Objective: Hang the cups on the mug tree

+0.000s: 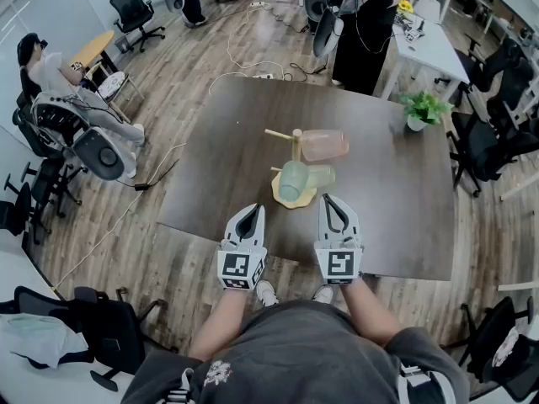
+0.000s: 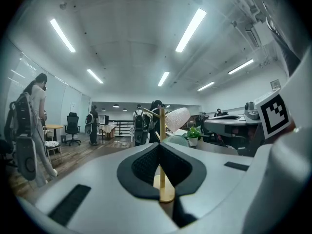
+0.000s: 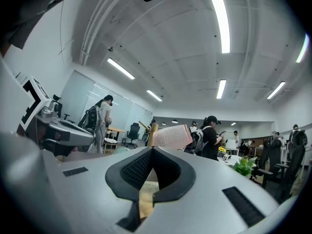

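Note:
A wooden mug tree (image 1: 296,146) on a yellow round base (image 1: 308,198) stands mid-table. A pink cup (image 1: 324,145) hangs from its upper right peg. Lower down, a pale green cup (image 1: 293,181) hangs at the front, and a second greenish cup (image 1: 322,176) is just to its right. My left gripper (image 1: 257,208) is shut and empty, a little short of the base on its left. Right of the base, my right gripper (image 1: 327,198) is likewise shut with nothing in it. The tree's post (image 2: 162,126) shows beyond the closed jaws in the left gripper view, and the pink cup (image 3: 170,136) in the right gripper view.
The dark table (image 1: 396,217) carries a small potted plant (image 1: 421,108) at its far right. Cables (image 1: 244,66) trail over the wood floor behind it. Office chairs (image 1: 135,11) and several people stand around the room, and a white desk (image 1: 434,49) is at the back right.

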A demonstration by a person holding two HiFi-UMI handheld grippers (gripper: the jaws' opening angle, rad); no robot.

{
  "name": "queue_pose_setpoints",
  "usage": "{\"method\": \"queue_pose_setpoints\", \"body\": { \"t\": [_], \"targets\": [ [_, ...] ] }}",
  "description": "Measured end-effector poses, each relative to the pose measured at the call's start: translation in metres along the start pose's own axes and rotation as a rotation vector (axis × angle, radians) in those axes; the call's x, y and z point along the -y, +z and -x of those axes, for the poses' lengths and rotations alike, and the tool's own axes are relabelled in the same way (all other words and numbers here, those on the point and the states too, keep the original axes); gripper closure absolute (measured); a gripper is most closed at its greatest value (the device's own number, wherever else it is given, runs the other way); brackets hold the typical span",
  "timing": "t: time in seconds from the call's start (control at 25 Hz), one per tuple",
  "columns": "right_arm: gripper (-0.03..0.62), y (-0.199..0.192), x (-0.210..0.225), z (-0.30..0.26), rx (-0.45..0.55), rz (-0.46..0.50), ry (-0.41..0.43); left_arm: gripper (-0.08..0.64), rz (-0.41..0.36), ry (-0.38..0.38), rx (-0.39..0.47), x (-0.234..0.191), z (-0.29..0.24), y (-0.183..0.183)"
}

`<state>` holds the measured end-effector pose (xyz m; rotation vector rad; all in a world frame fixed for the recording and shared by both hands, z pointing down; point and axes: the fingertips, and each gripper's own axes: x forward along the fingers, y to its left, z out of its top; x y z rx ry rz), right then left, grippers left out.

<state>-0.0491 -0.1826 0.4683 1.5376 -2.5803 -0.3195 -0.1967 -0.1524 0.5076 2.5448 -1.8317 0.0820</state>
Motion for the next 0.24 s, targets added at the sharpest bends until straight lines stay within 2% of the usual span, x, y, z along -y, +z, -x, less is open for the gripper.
{"method": "queue_pose_setpoints", "body": {
  "t": [0.24],
  "targets": [
    [0.569, -0.0061, -0.0036, -0.0008, -0.027, 0.018, 0.016, 0.552, -0.002, 0.007, -0.006, -0.0021, -0.0002, -0.0026]
  ]
}}
